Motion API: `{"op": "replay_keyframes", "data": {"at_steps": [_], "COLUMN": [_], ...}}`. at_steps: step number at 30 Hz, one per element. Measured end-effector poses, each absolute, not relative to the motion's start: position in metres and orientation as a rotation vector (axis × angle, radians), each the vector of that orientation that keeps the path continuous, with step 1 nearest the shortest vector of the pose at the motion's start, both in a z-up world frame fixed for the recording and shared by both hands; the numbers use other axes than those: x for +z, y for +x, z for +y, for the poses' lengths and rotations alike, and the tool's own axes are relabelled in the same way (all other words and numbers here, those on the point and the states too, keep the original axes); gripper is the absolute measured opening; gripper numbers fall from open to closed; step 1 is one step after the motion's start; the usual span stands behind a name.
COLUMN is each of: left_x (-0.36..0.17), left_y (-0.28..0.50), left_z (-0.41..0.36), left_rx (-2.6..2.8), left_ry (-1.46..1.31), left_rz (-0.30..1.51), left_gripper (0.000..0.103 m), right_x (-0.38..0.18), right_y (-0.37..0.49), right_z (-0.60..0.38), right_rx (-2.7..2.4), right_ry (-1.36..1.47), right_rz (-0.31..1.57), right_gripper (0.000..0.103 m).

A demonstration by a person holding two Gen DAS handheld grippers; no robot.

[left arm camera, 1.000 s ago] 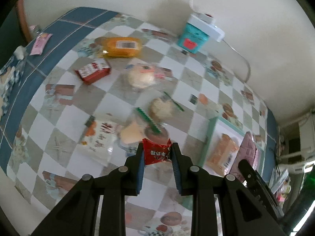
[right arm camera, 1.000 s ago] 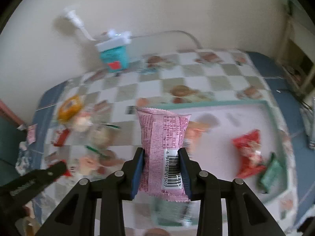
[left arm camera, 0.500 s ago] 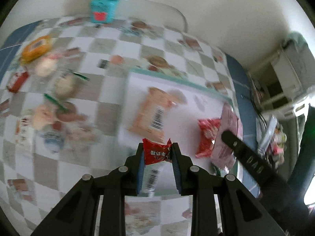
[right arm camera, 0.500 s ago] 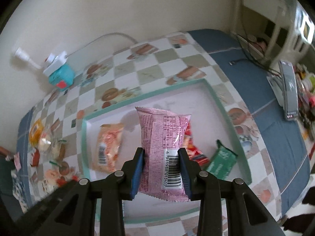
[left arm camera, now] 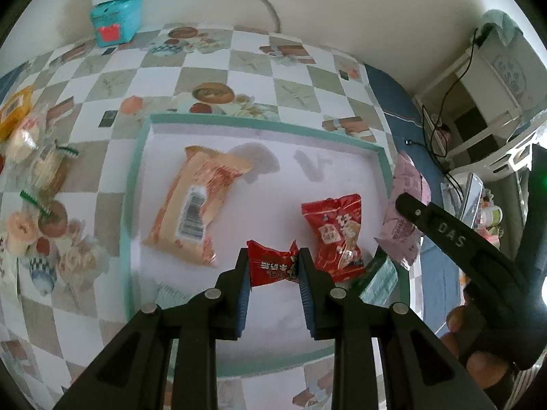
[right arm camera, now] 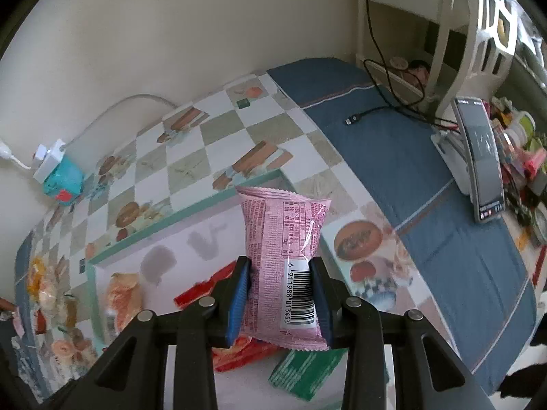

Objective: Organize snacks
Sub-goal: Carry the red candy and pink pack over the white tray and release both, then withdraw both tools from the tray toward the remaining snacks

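My left gripper (left arm camera: 272, 266) is shut on a small red snack packet (left arm camera: 271, 268), held above the near part of a teal-rimmed white tray (left arm camera: 135, 177). In the tray lie an orange packet (left arm camera: 198, 201), a larger red packet (left arm camera: 336, 229) and a green packet (left arm camera: 376, 273). My right gripper (right arm camera: 279, 282) is shut on a pink snack packet (right arm camera: 283, 253), held above the tray's right side (right arm camera: 177, 217); it also shows in the left wrist view (left arm camera: 405, 205). The red packet (right arm camera: 239, 352) and the green packet (right arm camera: 301, 372) lie under it.
Several loose snacks (left arm camera: 37, 177) lie on the checkered tablecloth left of the tray. A teal box (left arm camera: 114, 24) with a white power strip stands by the wall. A phone on a stand (right arm camera: 478, 157) and a cable (right arm camera: 376, 109) sit on the blue cloth at right.
Both grippers have swung right from the loose snacks to above the tray, each still holding its packet. The right gripper has moved further toward the tray's right edge.
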State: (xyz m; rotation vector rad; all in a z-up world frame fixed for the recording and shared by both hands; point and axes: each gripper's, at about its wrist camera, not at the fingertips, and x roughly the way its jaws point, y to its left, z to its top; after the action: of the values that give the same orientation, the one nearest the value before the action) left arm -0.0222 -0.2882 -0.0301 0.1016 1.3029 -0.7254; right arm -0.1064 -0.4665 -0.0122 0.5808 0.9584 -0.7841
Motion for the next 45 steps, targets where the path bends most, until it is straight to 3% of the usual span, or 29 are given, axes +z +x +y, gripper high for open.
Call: {"op": "replay_keyframes", "data": {"at_steps": [7,9,10,15,19,23,26,45], "left_x": [-0.035,-0.035,-0.034,-0.024,-0.012,-0.007,-0.005,0.016], "left_y": [-0.021,-0.020,-0.020,-0.017,-0.001,0.021,0.038,0.094], "left_z": [-0.303,-0.303,-0.302,-0.290,-0.265,-0.232,-0.201,-0.017], "left_rx": [-0.745,-0.741,-0.739,-0.728,-0.650,-0.536,-0.449,-0.053], "left_ry": [0.134,0.129,0.119,0.092,0.049,-0.014,-0.065,-0.025], "left_rz": [1.287,1.299,1.301,1.298,1.271,1.248,1.231,1.161], "left_gripper": [0.030,0.049,0.065,0.068,0.084,0.094,0.097,0.099], "right_x": [-0.020,-0.022,-0.022,-0.011,-0.001,0.006,0.007,0.009], "right_y": [-0.096,-0.096,-0.096,-0.094,-0.090,-0.086,-0.082,-0.013], "right_z": [-0.469,-0.468,-0.467,-0.460,-0.444,-0.419,-0.395,-0.261], "right_rx": [-0.765,-0.761,-0.760,-0.764,-0.754,-0.736,-0.701,-0.474], "right_ry": [0.546,0.548,0.550,0.519,0.494,0.472,0.478,0.382], "right_rz": [0.969,0.978,0.976,0.975,0.991,1.005,1.013,1.065], "right_gripper": [0.039,0.040,0.045,0.060,0.070,0.082,0.092,0.095]}}
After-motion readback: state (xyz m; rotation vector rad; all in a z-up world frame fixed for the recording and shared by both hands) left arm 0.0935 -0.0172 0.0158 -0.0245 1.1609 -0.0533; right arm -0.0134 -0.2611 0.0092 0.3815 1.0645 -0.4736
